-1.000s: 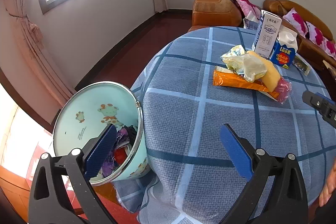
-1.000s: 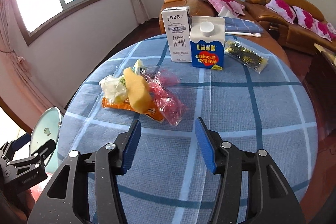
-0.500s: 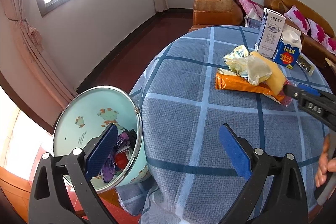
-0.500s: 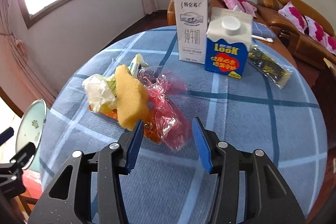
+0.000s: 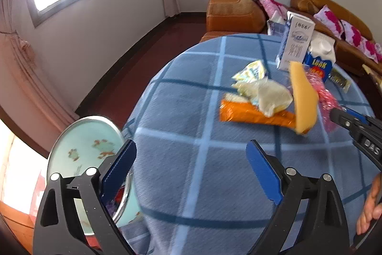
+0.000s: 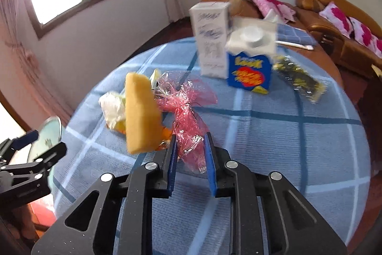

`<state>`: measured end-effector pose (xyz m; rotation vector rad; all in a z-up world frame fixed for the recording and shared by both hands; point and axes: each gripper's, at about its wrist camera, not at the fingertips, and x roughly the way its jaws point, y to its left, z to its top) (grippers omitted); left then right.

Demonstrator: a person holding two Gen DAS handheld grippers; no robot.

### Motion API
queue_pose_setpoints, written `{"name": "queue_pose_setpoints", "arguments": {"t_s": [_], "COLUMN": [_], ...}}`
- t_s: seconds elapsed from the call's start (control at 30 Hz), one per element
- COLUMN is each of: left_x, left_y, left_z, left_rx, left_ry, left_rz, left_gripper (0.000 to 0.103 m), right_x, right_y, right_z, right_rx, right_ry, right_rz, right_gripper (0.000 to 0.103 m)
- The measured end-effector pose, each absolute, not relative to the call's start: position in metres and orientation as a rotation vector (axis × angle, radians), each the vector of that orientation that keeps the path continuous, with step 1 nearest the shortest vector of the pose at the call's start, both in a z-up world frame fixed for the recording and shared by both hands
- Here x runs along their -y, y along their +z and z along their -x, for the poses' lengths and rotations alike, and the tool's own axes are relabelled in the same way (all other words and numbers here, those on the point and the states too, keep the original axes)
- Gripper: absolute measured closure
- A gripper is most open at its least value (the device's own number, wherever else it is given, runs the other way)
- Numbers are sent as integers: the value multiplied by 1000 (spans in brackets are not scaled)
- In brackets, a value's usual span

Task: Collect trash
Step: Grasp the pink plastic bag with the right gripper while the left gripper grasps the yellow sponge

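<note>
A trash pile lies on the blue checked tablecloth [image 5: 191, 183]: a pink cellophane wrapper [image 6: 188, 116], a yellow sponge [image 6: 140, 111] tipped up on edge, an orange packet [image 5: 250, 114] and crumpled pale plastic [image 5: 269, 94]. My right gripper [image 6: 190, 138] has its jaws closing, and the pads press on the near end of the pink wrapper. My left gripper [image 5: 191, 147] hangs over the near table edge; its jaws are closing slightly but stand wide, with nothing between them. A pale green bin [image 5: 88, 147] holding trash stands below the table at the left.
Upright at the back of the table stand a white milk carton [image 6: 212, 40] and a blue carton [image 6: 249, 71], with a dark snack packet [image 6: 298, 78] beside them. Orange sofas with pink cushions [image 5: 234, 6] sit behind. A hand [image 5: 370, 212] shows at the right edge.
The right gripper went forward into the pile and narrowed its jaws around the pink wrapper; the sponge tipped up. The left gripper shifted over the table, and the bin slid left in its view.
</note>
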<state>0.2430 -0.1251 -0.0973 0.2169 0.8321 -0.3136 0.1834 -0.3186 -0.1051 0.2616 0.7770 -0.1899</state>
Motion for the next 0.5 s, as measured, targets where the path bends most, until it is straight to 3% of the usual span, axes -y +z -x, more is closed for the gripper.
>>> {"name": "queue_pose_setpoints", "arguments": {"t_s": [0.5], "left_x": [188], "left_y": [-97], "left_z": [-234], "left_rx": [-805], "left_ry": [-537], "left_rz": [-195], "left_gripper": [18], "right_x": [377], "right_y": [-113], "right_z": [-125], "right_rx": [-788], "right_ry": [-382], "right_rz": [-304], "right_gripper": [80]}}
